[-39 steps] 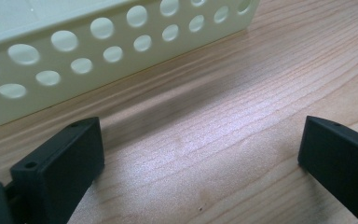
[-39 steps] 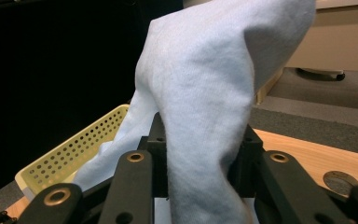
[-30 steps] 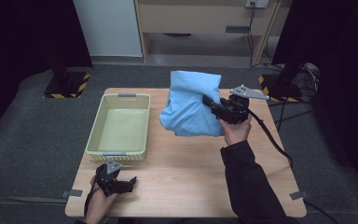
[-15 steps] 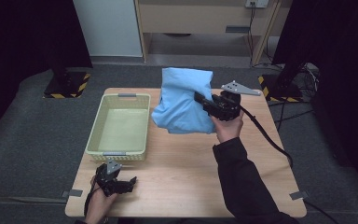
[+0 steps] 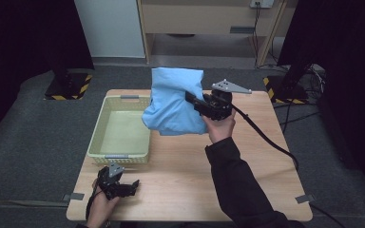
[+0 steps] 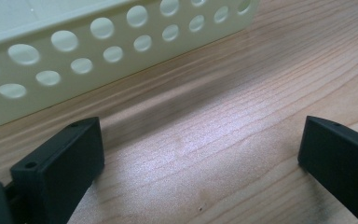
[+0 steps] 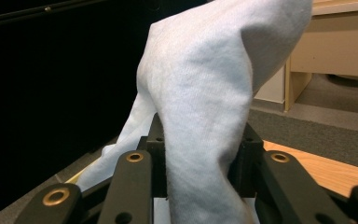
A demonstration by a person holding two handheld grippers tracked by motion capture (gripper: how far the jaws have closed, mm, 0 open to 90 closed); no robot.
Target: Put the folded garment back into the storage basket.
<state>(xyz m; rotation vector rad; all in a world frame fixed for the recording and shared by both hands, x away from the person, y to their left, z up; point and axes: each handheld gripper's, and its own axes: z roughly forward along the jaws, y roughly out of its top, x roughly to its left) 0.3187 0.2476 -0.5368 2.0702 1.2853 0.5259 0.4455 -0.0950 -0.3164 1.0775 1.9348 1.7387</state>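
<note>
Here, one light-blue cloth (image 5: pixel 176 102) hangs in the air, pinched by the right gripper (image 5: pixel 190 98).

Two grippers, one cloth, one pale yellow-green perforated basket (image 5: pixel 121 154) on the wooden table (image 5: pixel 247 142). The basket holds nothing I can see. The cloth is lifted just beside the basket's far right corner, its lower folds overlapping that rim in the high view; the right jaws clamp a fold of it (image 7: pixel 205 154). The left gripper (image 5: pixel 132 185) rests on the table just before the basket's near wall (image 6: pixel 74 60), jaws spread wide, gripping nothing.
</note>
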